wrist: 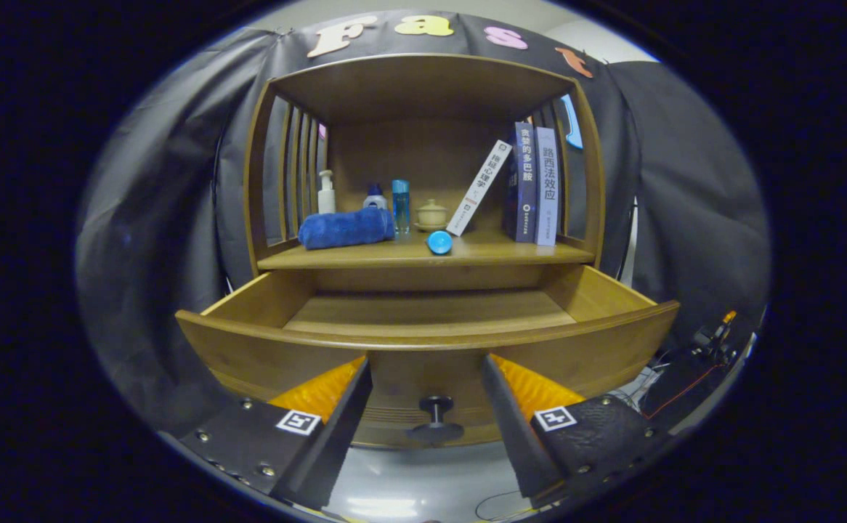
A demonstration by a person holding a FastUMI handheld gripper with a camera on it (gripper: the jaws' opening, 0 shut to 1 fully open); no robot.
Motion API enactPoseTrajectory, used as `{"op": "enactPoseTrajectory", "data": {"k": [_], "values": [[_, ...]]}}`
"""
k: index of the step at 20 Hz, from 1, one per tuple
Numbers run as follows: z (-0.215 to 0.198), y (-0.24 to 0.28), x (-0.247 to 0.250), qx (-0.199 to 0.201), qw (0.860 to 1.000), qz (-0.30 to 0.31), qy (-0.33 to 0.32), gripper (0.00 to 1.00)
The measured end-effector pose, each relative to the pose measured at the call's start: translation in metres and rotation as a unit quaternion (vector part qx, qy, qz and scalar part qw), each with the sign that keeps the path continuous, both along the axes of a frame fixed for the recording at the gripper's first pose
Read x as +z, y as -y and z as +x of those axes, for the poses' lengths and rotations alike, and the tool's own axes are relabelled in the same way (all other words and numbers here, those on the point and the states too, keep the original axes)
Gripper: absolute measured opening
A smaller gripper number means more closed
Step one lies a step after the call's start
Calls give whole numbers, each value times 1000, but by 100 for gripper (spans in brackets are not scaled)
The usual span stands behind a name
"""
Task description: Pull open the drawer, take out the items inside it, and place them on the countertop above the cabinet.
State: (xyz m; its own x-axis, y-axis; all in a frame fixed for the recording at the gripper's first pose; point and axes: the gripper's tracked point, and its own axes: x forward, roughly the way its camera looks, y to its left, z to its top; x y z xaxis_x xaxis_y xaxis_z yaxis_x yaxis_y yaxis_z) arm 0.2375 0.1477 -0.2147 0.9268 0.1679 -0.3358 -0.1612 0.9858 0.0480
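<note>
The gripper (427, 367) faced the pulled-out wooden drawer (423, 341), fingers apart around its black knob (435, 418); three books (521, 185) stood on the countertop (423, 254).

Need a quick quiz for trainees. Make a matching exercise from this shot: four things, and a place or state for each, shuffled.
Things:
1. drawer
2. blue towel
3. white book
4. gripper

States:
A. leaning against the upright books
B. pulled out, no items visible inside
C. open, fingers either side of the knob, not touching it
D. rolled, lying on the countertop

Pairs: 1-B, 2-D, 3-A, 4-C
</note>
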Motion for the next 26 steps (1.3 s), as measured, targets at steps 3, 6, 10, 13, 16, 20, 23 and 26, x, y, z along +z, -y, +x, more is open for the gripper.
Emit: {"op": "enactPoseTrajectory", "data": {"k": [3, 6, 10, 13, 16, 20, 23, 26], "values": [[7, -1, 7, 1, 1000, 7, 9, 92], [17, -2, 7, 5, 1000, 1, 2, 91], [39, -7, 4, 7, 1000, -5, -1, 92], [54, -10, 3, 10, 1000, -2, -4, 92], [71, -13, 4, 13, 1000, 2, -5, 92], [95, -19, 0, 13, 1000, 9, -4, 92], [110, -27, -6, 8, 1000, 18, -8, 92], [126, -32, -8, 5, 1000, 21, -13, 92]]}}
